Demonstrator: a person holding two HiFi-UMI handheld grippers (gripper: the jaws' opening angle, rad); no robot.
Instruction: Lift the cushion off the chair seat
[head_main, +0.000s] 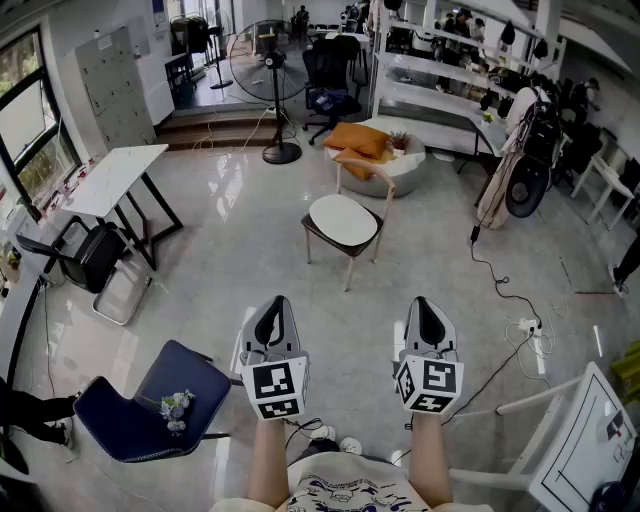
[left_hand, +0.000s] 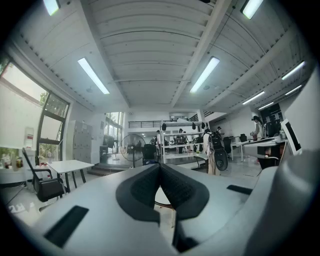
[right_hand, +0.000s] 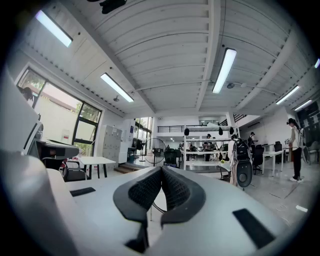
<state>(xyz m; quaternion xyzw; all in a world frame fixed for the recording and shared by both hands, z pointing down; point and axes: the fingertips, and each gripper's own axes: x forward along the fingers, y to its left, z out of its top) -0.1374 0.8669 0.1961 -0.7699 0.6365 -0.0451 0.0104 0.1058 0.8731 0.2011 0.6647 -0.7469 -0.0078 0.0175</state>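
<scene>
Cushion: a white oval cushion (head_main: 342, 219) lies flat on the seat of a small chair (head_main: 312, 233) straight ahead, well apart from both grippers.
Handling: likely light and soft, so it may sag when raised from one side. Taking it at two opposite edges where it reaches the seat rim looks best.
Left gripper (head_main: 274, 312): jaws closed together, nothing between them, pointing level.
Right gripper (head_main: 429, 314): jaws likewise closed and empty, level.
Open room: bare floor (head_main: 240, 255) leads to the chair.
Edges to mind: blue chair (head_main: 150, 400) near left, cable (head_main: 490, 268) on the right, orange pillows (head_main: 360, 142) on a low seat just behind.
</scene>
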